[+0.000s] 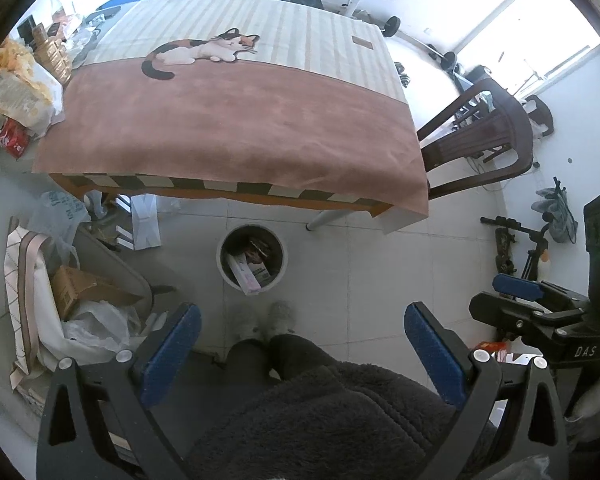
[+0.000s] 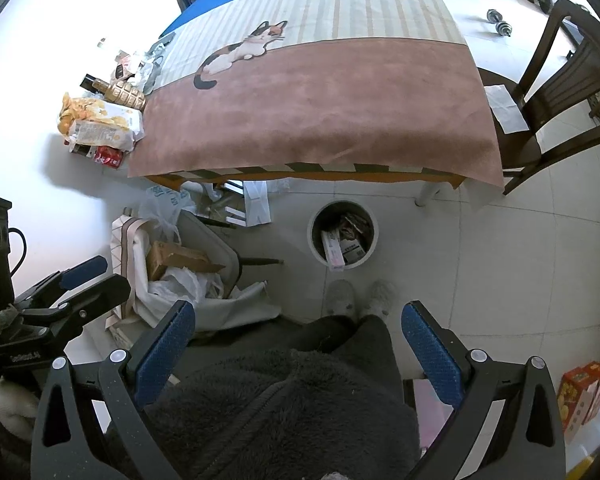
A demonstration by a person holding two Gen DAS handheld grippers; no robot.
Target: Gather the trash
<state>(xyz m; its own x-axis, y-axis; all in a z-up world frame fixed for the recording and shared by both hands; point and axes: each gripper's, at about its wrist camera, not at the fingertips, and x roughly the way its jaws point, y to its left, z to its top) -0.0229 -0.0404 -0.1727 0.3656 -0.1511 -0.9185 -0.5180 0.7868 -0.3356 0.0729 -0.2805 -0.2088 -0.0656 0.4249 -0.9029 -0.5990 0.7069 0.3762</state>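
The left claw [image 1: 302, 350] stands wide apart, its blue-padded fingers [image 1: 172, 354] spread with nothing between them and touching nothing; behind the gap lie the person's dark fleecy lap [image 1: 320, 412] and pale slippers [image 1: 266, 318] on the tiled floor [image 1: 380, 272]. The right claw [image 2: 298, 350] is spread just as wide and is likewise empty, held over the same lap.

Ahead of both claws, just beyond the slippers, a round grey bin [image 1: 252, 258] stands on the floor, with flat cartons and wrappers inside; one long pale box [image 1: 244, 274] leans against its near rim. In the right wrist view the bin [image 2: 343, 235] sits ahead of the claw and slightly to the right.

Farther ahead, past the bin, is the table [image 1: 236, 128], covered by a brown and striped cloth with a cat picture [image 1: 204, 53]. At the table's far-left edge, well apart from the claws, lie a snack bag [image 1: 18, 88] and a red packet [image 1: 14, 140]. To the left of the left claw, a cloth bag [image 1: 24, 280] holds a cardboard box [image 1: 80, 288] and crumpled white plastic [image 1: 96, 328]. To the right of the table stands a dark wooden chair [image 1: 488, 136]. In the left wrist view the right claw appears low on the right side, seen side-on.
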